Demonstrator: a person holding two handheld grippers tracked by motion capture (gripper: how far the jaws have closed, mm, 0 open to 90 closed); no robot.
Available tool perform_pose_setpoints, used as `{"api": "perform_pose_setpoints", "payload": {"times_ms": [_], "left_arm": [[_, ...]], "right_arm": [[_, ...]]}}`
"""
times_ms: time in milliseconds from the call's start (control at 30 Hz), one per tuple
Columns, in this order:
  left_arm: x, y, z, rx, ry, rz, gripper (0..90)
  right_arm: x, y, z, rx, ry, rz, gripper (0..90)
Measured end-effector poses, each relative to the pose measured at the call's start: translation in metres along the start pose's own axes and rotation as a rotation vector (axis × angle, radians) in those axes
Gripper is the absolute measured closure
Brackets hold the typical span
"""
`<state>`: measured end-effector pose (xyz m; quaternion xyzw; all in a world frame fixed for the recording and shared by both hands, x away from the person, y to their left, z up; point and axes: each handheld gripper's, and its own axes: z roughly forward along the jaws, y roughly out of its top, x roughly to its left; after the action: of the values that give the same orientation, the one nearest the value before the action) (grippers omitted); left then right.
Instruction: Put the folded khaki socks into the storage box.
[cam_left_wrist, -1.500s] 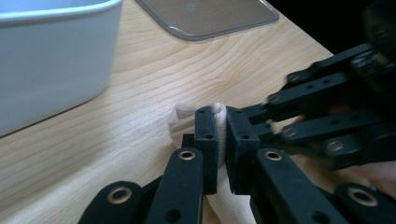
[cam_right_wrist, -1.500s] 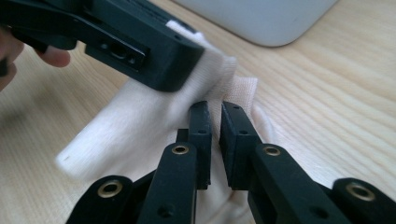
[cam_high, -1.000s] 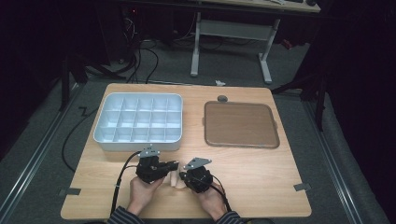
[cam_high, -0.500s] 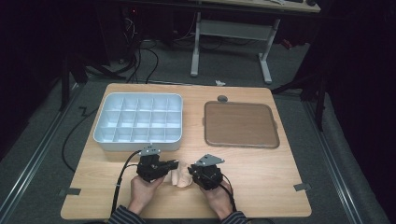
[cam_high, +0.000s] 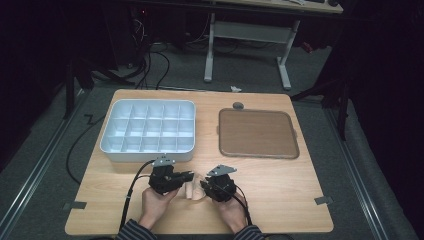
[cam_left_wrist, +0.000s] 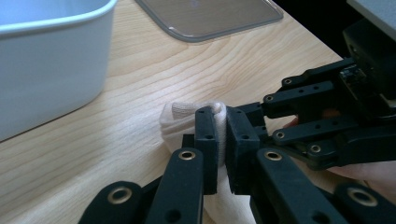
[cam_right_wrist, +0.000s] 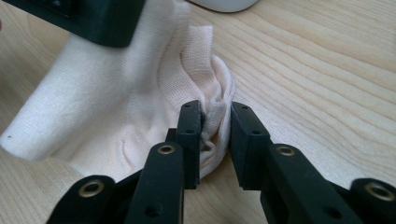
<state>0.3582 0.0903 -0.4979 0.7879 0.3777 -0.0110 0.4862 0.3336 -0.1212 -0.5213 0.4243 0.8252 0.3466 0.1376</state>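
Hands: both come in from the table's near edge, a gripper in each, facing one another.
Left gripper (cam_high: 186, 176): jaws nearly together, pinching a fold of the sock (cam_left_wrist: 180, 116).
Right gripper (cam_right_wrist: 215, 122): jaws have just been opening; they stand a little apart with the sock's bunched edge between them, touching the left pad and clear of the right.
Sock: cream knit, crumpled on the wooden table (cam_high: 280, 185) between the two grippers, near the front edge.
White compartment tray (cam_high: 148, 131): beyond the left gripper.
Brown tray (cam_high: 257, 133): far right, apart from the white one.
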Motion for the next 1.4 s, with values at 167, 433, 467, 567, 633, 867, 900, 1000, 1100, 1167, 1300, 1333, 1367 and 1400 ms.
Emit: {"api": "perform_pose_setpoints", "payload": {"times_ms": [167, 433, 467, 567, 633, 867, 900, 1000, 1100, 1167, 1300, 1333, 1367, 1400], "left_arm": [[-0.001, 0.005, 0.005, 0.013, -0.012, 0.006, 85.0], [-0.008, 0.013, 0.019, 0.041, -0.029, 0.045, 85.0], [-0.008, 0.014, 0.020, 0.040, -0.030, 0.043, 84.9], [-0.006, 0.013, 0.024, 0.039, -0.032, 0.036, 84.9], [-0.005, 0.013, 0.027, 0.045, -0.030, 0.031, 84.8], [0.000, 0.009, 0.035, 0.076, -0.010, 0.014, 84.9], [0.001, 0.008, 0.036, 0.079, -0.007, 0.011, 84.9], [0.003, 0.007, 0.038, 0.087, 0.004, 0.011, 84.9], [0.004, 0.006, 0.041, 0.098, 0.014, 0.021, 84.9], [0.003, 0.006, 0.041, 0.101, 0.022, 0.033, 84.9], [0.003, 0.006, 0.041, 0.101, 0.028, 0.041, 84.9], [0.003, 0.006, 0.041, 0.102, 0.029, 0.044, 84.9], [0.003, 0.006, 0.041, 0.102, 0.029, 0.045, 84.8], [0.003, 0.006, 0.041, 0.101, 0.028, 0.046, 84.8]], "right_arm": [[0.000, 0.001, 0.001, 0.005, 0.005, -0.019, 77.5], [-0.001, 0.001, 0.002, 0.000, 0.015, -0.037, 77.8], [-0.001, 0.001, 0.002, 0.003, 0.016, -0.036, 77.8], [-0.001, 0.001, 0.002, 0.000, 0.023, -0.037, 77.8], [-0.001, 0.001, 0.002, -0.002, 0.030, -0.037, 77.8], [-0.002, -0.002, 0.000, -0.018, 0.035, -0.053, 75.8], [-0.003, -0.002, -0.001, -0.017, 0.034, -0.051, 74.8], [-0.005, -0.003, -0.004, -0.011, 0.027, -0.049, 73.0], [-0.005, -0.005, -0.007, -0.017, 0.012, -0.041, 69.9], [-0.005, -0.006, -0.011, -0.023, 0.004, -0.033, 70.0], [-0.003, -0.010, -0.024, -0.053, 0.007, -0.026, 71.5], [-0.002, -0.011, -0.027, -0.061, 0.011, -0.022, 71.5], [-0.001, -0.012, -0.030, -0.068, 0.015, -0.030, 71.2], [0.001, -0.013, -0.033, -0.075, 0.019, -0.035, 70.7]]}}
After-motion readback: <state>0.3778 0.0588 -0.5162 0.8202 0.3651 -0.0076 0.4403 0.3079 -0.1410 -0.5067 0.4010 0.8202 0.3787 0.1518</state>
